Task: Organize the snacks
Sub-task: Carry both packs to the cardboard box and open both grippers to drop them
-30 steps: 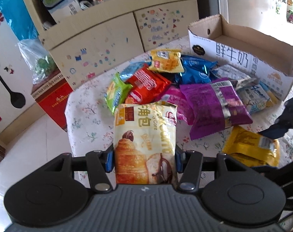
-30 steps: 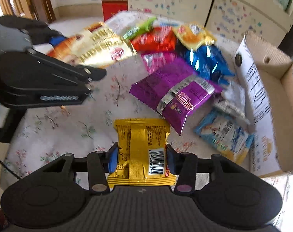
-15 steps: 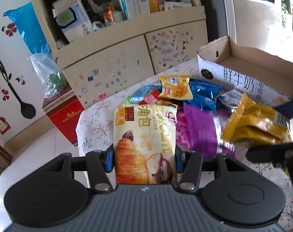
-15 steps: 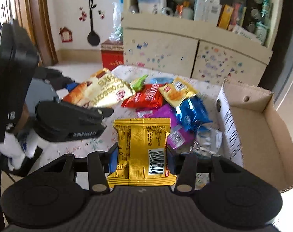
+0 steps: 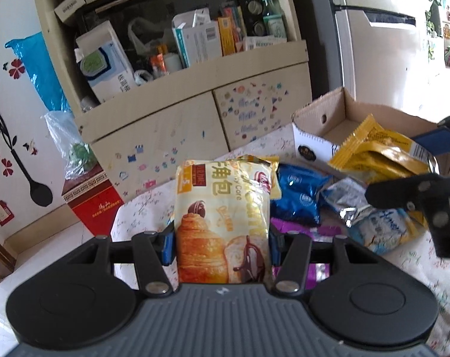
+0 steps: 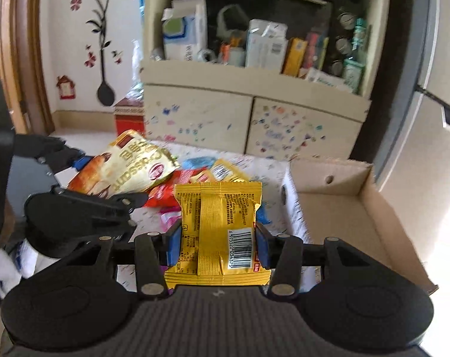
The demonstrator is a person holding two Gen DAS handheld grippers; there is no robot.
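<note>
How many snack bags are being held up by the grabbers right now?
2. The cream croissant bag is clamped in the left gripper; the yellow foil packet is clamped in the right gripper. Others lie on the table.

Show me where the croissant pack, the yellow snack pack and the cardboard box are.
croissant pack (image 5: 222,223), left wrist view, printed front.
yellow snack pack (image 6: 219,226), right wrist view, back seam.
cardboard box (image 6: 338,223), right wrist view, bare floor.

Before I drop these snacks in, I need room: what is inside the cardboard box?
The cardboard box shows only bare floor; its near corner is hidden behind the yellow packet.
</note>
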